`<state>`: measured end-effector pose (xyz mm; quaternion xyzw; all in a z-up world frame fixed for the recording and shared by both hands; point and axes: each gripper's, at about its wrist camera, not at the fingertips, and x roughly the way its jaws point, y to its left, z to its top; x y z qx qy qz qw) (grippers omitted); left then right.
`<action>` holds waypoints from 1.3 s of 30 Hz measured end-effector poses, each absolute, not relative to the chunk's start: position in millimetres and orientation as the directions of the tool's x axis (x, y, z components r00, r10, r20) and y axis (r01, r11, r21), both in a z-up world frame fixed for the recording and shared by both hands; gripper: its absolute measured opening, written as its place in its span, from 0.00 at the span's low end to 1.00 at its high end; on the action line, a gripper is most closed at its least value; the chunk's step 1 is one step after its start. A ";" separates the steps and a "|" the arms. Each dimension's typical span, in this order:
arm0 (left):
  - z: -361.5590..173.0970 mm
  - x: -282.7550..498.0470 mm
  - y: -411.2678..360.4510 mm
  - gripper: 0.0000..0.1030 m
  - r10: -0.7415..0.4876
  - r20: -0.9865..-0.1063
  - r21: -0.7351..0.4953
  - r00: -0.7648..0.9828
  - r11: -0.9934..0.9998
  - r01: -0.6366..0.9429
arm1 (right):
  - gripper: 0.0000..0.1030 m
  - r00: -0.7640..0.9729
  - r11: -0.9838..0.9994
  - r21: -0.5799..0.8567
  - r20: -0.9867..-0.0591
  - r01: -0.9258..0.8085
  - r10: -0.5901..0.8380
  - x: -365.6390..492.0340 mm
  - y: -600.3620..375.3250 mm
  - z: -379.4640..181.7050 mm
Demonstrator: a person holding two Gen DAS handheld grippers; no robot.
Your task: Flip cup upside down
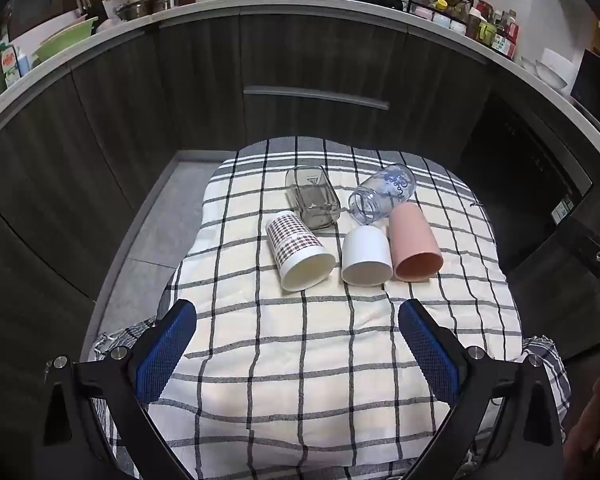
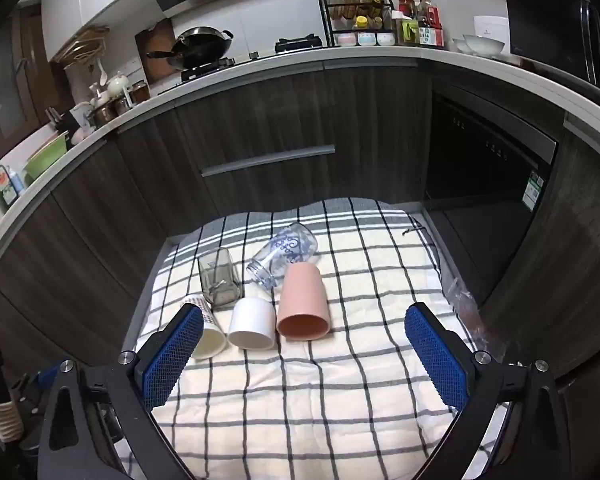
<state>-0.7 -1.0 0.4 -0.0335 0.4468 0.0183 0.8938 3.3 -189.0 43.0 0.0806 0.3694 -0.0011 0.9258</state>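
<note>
Several cups lie on their sides on a checked cloth [image 1: 300,340]. A patterned cup [image 1: 298,250], a white cup [image 1: 366,258] and a pink cup [image 1: 414,248] lie in front with mouths toward me. A square smoky glass [image 1: 312,198] and a clear glass with blue print [image 1: 382,192] lie behind. My left gripper [image 1: 298,312] is open and empty, short of the cups. My right gripper [image 2: 304,316] is open and empty; its left finger [image 2: 172,356] hides part of the patterned cup [image 2: 206,332]. The white cup [image 2: 252,326] and pink cup [image 2: 304,302] lie between its fingers, farther off.
Dark wood cabinets [image 2: 268,128] with a bar handle [image 2: 268,160] stand behind the cloth. A counter [image 2: 284,60] holds a wok, a spice rack and bowls. A crumpled clear plastic piece [image 2: 466,300] lies at the cloth's right edge.
</note>
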 end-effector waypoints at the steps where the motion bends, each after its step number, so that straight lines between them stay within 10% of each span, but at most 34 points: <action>1: -0.3 0.7 0.2 1.00 -0.017 -0.820 -0.067 0.572 0.995 -0.068 | 0.98 0.726 0.987 0.148 -0.685 0.062 0.057 3.4 -189.4 42.8; 39: 26.4 -18.7 1.2 1.00 0.019 -0.760 -0.041 0.649 0.996 -0.078 | 0.98 0.762 0.995 0.100 -0.646 0.028 0.044 -11.3 -181.8 62.7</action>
